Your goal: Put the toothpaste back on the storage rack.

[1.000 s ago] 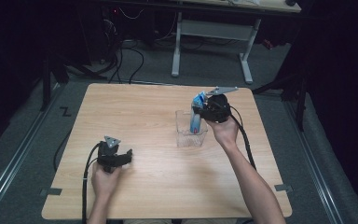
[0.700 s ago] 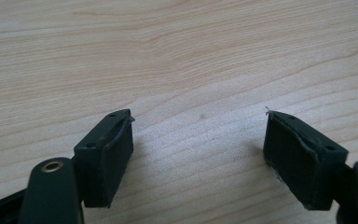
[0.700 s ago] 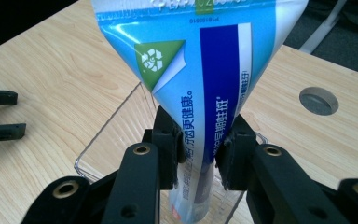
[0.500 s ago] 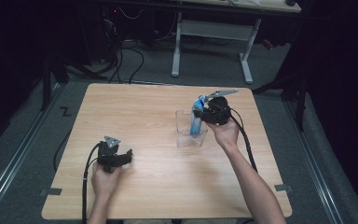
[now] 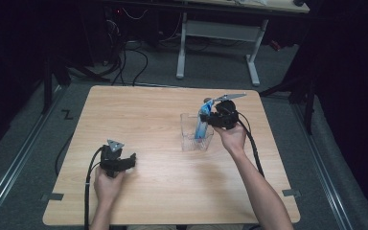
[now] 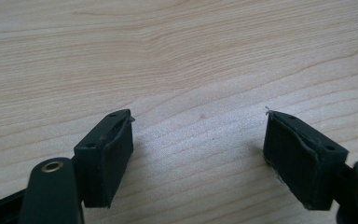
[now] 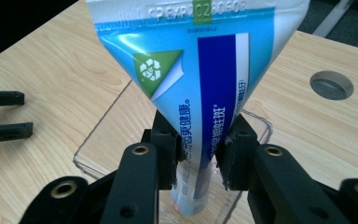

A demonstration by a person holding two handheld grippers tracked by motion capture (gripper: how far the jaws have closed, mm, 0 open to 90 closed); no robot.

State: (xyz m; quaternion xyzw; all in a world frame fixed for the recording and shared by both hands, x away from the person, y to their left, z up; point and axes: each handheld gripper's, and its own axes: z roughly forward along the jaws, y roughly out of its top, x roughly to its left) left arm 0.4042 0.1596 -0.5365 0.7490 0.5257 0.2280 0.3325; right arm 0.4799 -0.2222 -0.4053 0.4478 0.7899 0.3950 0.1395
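- Your right gripper [image 7: 196, 154] has its two black jaws clamped on a blue and white plastic toothpaste tube [image 7: 200, 88], pinching it across its narrow lower body, with the flat crimped end flaring wide above the jaws.
- The tube stands nearly upright. Its long axis runs top to bottom, and its lower, cap end sits down inside the clear rectangular plastic container [image 5: 195, 135].
- In the right gripper view the container's transparent rim [image 7: 103, 119] rings the tube's foot. Whether the cap touches the floor of the container cannot be told from here.
- That container rests on the light wooden table [image 5: 139, 110], right of centre, just beside your right hand [image 5: 230, 136].
- Your left gripper [image 5: 116, 160] lies low near the table's front left, well apart from the container. Its jaws are spread wide with nothing between them, and bare wood grain [image 6: 196, 93] lies beneath.
- The relation that matters is the vertical one: tube axis against the container's opening. The tube is directly in your right jaws, so any lift or lowering should run straight along that axis, or the tube will likely catch the thin clear wall.
- Your right hand is far the nearer, so the next move is probably its own, with the left free to steady the container if it tips.
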